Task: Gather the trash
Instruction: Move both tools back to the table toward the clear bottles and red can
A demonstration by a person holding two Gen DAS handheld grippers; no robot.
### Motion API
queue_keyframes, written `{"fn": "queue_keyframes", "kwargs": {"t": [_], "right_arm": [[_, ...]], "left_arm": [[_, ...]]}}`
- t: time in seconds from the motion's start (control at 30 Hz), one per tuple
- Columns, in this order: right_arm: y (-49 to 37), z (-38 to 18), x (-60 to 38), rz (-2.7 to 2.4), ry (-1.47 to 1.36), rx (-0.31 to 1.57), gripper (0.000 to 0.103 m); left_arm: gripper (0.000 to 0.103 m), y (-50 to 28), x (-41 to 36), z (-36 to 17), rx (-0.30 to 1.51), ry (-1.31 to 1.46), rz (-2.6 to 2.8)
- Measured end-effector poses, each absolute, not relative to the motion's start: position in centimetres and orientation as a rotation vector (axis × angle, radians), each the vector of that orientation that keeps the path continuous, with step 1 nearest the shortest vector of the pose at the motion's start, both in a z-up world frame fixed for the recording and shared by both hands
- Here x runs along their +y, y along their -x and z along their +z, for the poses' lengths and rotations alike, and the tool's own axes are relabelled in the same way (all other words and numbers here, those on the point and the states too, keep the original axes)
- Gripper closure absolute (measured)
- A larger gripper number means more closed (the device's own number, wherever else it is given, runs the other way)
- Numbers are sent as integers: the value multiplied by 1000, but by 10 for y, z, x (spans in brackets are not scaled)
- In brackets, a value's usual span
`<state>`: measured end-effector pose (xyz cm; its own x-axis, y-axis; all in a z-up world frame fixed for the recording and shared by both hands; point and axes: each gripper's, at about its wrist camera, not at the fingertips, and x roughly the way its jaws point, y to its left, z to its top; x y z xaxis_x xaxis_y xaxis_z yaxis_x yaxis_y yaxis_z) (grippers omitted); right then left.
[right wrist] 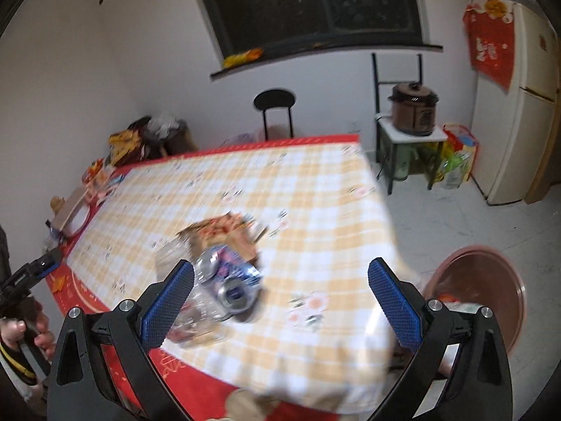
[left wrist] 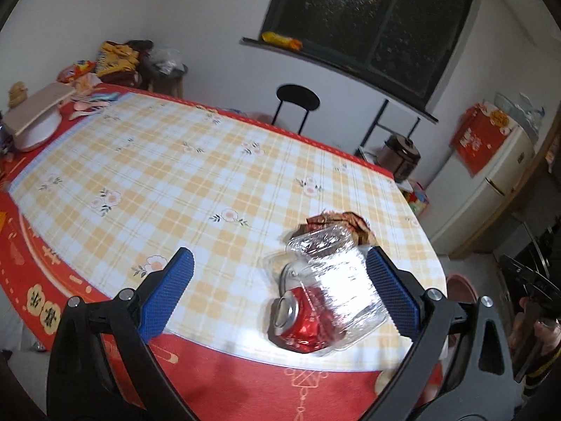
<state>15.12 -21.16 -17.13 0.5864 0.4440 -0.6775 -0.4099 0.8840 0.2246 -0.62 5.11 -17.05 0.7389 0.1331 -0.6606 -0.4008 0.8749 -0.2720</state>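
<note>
red crushed can point(left wrist: 298, 319) lies at lower centre of the left wrist view, on the checked tablecloth point(left wrist: 175, 175), with a clear plastic container point(left wrist: 336, 273) partly over it and a brown crumpled wrapper point(left wrist: 347, 222) just behind. the left gripper point(left wrist: 280, 291) has its blue fingers point(left wrist: 168, 294) wide apart, the heap beside the right-hand one. the right gripper point(right wrist: 280, 301) is spread too, a blurred bluish can point(right wrist: 231, 280) near its left finger. a reddish basin point(right wrist: 491, 291) sits lower right; its contents are unclear.
</note>
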Motion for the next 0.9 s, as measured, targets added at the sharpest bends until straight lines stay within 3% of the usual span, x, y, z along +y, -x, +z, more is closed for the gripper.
{"fn": "queue_keyframes", "kwargs": {"t": [0.4, 0.9], "right_arm": [[-132, -236, -136, 482, -32, 955, 5], [-132, -318, -108, 402, -406, 1044, 5]], "left_arm": [[6, -27, 72, -228, 802, 408, 65], [7, -63, 86, -269, 927, 344, -128]]}}
